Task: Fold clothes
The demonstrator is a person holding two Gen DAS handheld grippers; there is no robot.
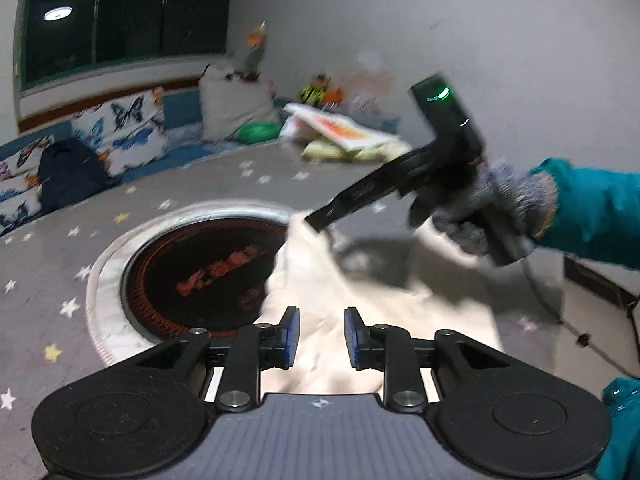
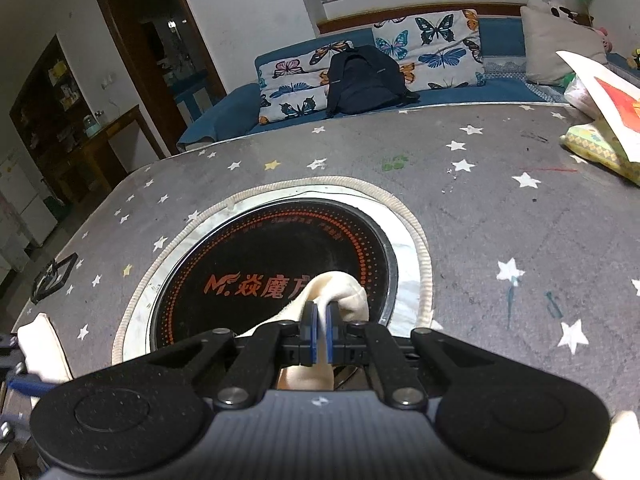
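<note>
A cream-white garment (image 1: 360,292) lies crumpled on the grey star-patterned table cover, partly over the round black cooktop (image 1: 208,272). My left gripper (image 1: 321,334) is open, its blue pads either side of the cloth's near part, not closed on it. My right gripper (image 2: 321,330) is shut on a bunched fold of the same garment (image 2: 340,290) above the cooktop's (image 2: 260,252) near edge. In the left wrist view the right gripper (image 1: 316,222) pinches the cloth's far corner and lifts it, held by a gloved hand (image 1: 500,208).
Folded cloth and a printed bag (image 1: 352,136) lie at the table's far side, also seen in the right wrist view (image 2: 600,136). A blue sofa with butterfly cushions (image 2: 432,48) and a dark backpack (image 2: 364,80) stand behind. A white cloth (image 2: 44,348) lies at the left edge.
</note>
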